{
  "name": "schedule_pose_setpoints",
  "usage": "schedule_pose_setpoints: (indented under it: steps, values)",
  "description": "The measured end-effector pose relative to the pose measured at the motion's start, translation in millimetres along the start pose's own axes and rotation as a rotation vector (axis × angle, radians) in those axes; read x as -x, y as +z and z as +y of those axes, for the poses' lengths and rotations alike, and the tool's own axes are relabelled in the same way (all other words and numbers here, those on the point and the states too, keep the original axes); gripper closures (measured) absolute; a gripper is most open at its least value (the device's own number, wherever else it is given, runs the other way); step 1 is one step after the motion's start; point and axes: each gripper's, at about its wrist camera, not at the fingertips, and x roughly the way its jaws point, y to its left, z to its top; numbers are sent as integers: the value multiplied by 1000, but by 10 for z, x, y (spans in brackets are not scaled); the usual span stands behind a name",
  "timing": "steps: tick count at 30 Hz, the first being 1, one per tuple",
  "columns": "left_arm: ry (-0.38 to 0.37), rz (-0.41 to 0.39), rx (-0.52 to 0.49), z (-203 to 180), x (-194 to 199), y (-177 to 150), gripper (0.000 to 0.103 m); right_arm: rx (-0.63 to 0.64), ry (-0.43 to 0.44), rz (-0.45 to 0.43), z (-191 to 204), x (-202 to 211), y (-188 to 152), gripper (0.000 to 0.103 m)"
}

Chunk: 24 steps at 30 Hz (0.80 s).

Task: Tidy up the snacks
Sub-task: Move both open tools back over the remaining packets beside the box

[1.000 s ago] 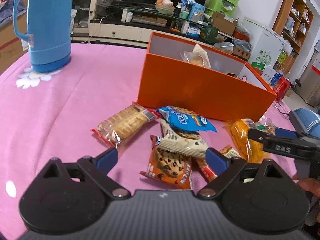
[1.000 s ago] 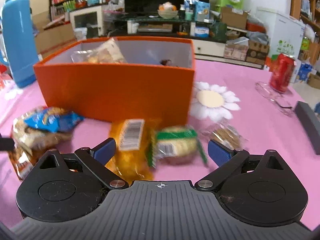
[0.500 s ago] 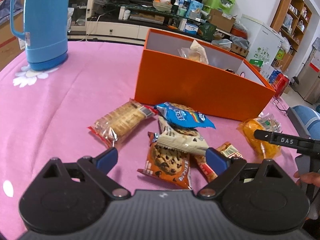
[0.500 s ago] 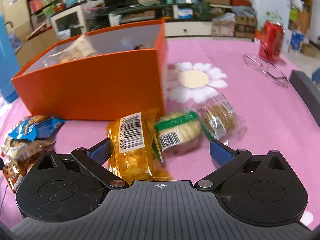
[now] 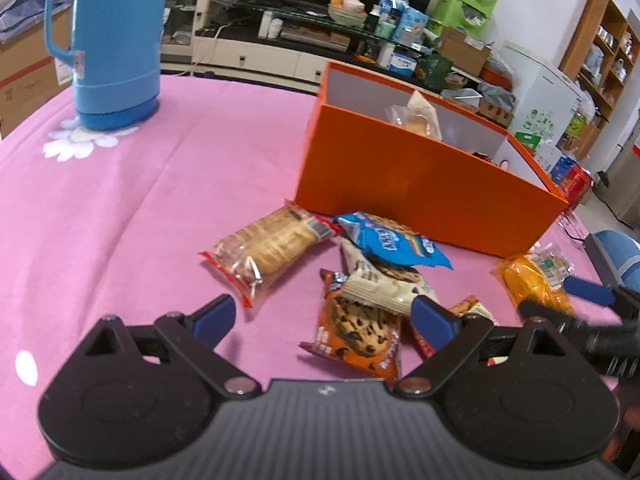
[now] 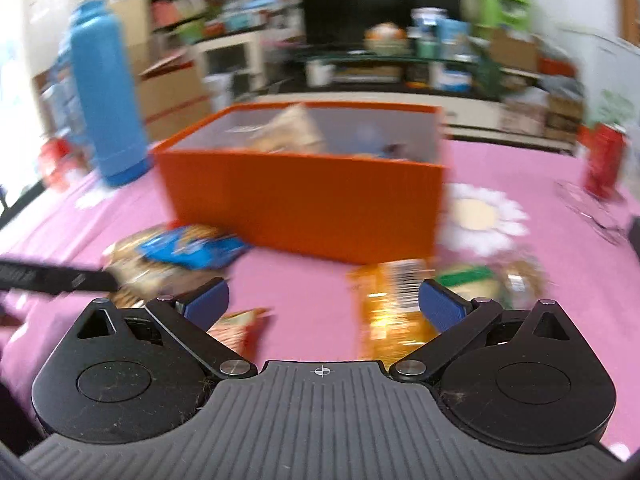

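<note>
Far left on the pink-clothed desk (image 5: 120,208) stands the blue flask (image 5: 116,40), upright on a white flower print. Closer in, the left hand-held gripper (image 5: 324,318) hangs over the desk with its jaws spread wide and nothing between the pads. Just beyond it lies the snack pile: a clear pack of crackers (image 5: 268,246), then a blue packet (image 5: 394,242) lying over a cream cookie packet (image 5: 384,282), with an orange chocolate-chip cookie packet (image 5: 360,330) nearest the gripper. Behind them sits the orange box (image 5: 420,184), open on top, a wrapped snack (image 5: 420,116) poking up inside. Over to the right, the yellow packet (image 5: 532,284) lies on the cloth near the box's corner, and the right hand-held gripper (image 6: 323,302) is over it, jaws wide apart and gripping nothing, one blue pad just in front of that packet. The right wrist view is blurred. Beside the yellow packet are a green-labelled pack (image 6: 468,284) and a clear pack (image 6: 520,280), and far right a red can (image 6: 604,160).
</note>
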Motion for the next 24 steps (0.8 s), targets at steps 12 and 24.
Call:
schedule_pose_setpoints:
  steps: [12, 24]
  values:
    - [41, 6, -29, -82, -54, -12, 11, 53, 102, 147, 356, -437, -119, 11]
    - [31, -8, -29, -117, 22, 0, 11, -43, 40, 160, 96, -441, -143, 10]
